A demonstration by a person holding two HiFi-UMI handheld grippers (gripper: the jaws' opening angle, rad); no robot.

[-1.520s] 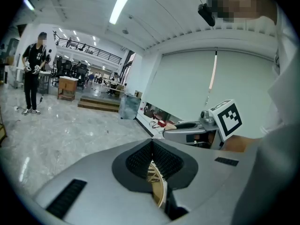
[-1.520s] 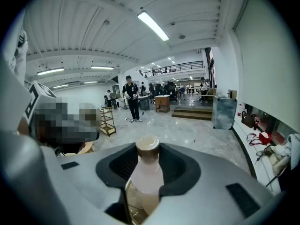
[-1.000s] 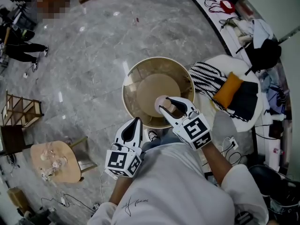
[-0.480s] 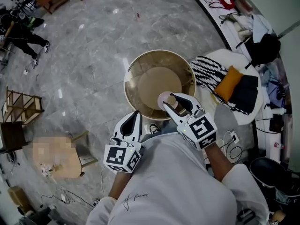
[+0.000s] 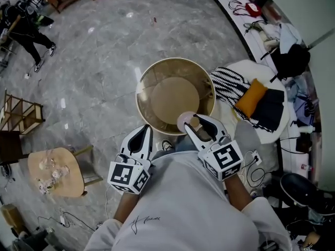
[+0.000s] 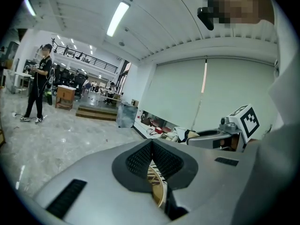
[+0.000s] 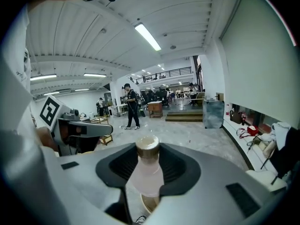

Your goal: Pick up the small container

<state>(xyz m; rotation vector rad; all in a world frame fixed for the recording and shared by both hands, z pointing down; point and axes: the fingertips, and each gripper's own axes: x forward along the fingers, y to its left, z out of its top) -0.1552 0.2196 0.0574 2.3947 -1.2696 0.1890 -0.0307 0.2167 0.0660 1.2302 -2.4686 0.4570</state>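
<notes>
Grips the small container (image 5: 183,120) in the jaws of the right gripper (image 5: 192,122), over the near rim of the round tub (image 5: 142,88). Holds the left gripper (image 5: 145,130) just off its near-left edge, jaws closed on nothing.

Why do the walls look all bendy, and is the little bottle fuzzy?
Right gripper view: the wide lens curves the walls, the corners go black, and the small container is so close it looks soft. Left gripper view: same bending; the ceiling lamp glares white. Head view: light glints on the floor.

Two tools, left tool (image 5: 146,130), right tool (image 5: 192,123), one small container (image 5: 185,121), one round table (image 5: 172,60), one orange cushion (image 5: 250,99)
</notes>
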